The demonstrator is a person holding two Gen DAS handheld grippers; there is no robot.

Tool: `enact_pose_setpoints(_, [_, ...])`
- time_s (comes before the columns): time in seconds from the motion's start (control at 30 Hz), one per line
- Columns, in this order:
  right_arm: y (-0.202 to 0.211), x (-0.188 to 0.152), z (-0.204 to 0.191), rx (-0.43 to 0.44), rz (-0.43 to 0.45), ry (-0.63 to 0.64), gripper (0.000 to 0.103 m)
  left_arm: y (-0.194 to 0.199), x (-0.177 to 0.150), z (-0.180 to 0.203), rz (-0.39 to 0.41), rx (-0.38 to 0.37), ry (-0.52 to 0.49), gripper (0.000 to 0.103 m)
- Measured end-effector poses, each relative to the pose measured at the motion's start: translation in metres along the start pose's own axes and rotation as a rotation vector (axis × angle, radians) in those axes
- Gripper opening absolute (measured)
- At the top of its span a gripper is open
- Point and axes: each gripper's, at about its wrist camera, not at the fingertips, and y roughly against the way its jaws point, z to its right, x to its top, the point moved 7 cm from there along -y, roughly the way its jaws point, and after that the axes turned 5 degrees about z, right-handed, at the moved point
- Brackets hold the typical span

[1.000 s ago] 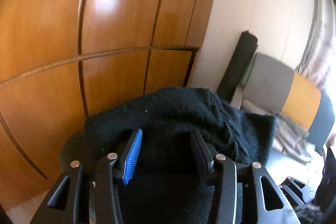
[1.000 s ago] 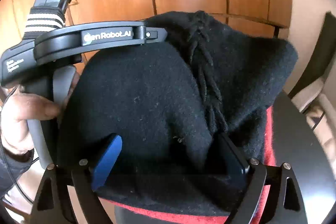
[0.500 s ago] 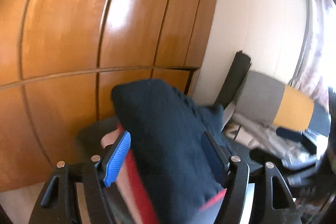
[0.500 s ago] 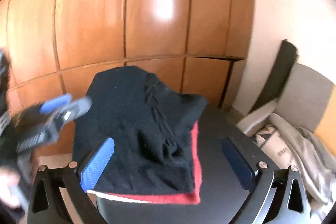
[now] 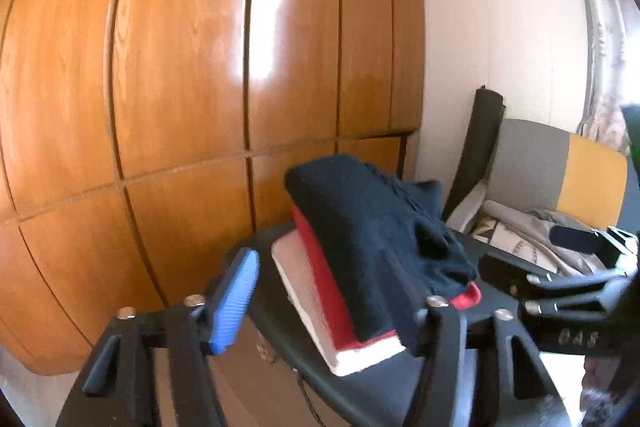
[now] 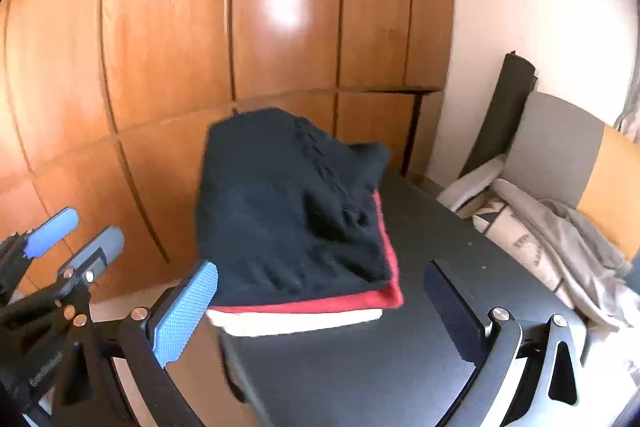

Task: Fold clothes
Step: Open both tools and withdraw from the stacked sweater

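A folded black knit garment point(image 6: 288, 203) lies on top of a stack, over a folded red garment point(image 6: 360, 303) and a white one point(image 6: 296, 321), on a dark table point(image 6: 400, 367). The stack also shows in the left wrist view, with the black garment point(image 5: 372, 231) on top. My right gripper point(image 6: 320, 311) is open and empty, just short of the stack's near edge. My left gripper point(image 5: 324, 303) is open and empty at the stack's left side; it also shows in the right wrist view point(image 6: 72, 235), apart from the clothes.
Wooden wardrobe doors point(image 6: 240, 27) stand close behind the table. A grey and orange chair point(image 6: 560, 155) with crumpled light cloth point(image 6: 552, 227) is on the right. A dark rolled mat point(image 6: 504, 107) leans against the wall.
Both grippers have let go of the black garment and drawn back from it. The garment now rests flat on the stack, and more of the table shows.
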Motion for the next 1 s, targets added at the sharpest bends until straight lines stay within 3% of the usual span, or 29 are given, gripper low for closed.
enact_pose_setpoints(0.1, [0.013,0.0,-0.012,-0.018,0.008,0.052,0.103,0.001,0.006,-0.009,-0.018,0.022,0.017,0.053])
enact_pose_setpoints(0.5, [0.019,-0.017,-0.034,-0.034,-0.007,0.168,0.103,-0.008,-0.008,0.011,-0.097,-0.051,0.022,0.053])
enact_pose_setpoints(0.93, [0.015,-0.029,-0.032,-0.007,-0.029,0.148,0.103,-0.02,-0.019,0.016,-0.158,-0.046,0.032,0.053])
enact_pose_setpoints(1.0, [0.013,-0.031,-0.031,-0.002,-0.035,0.146,0.103,-0.019,-0.02,0.014,-0.144,-0.039,0.035,0.047])
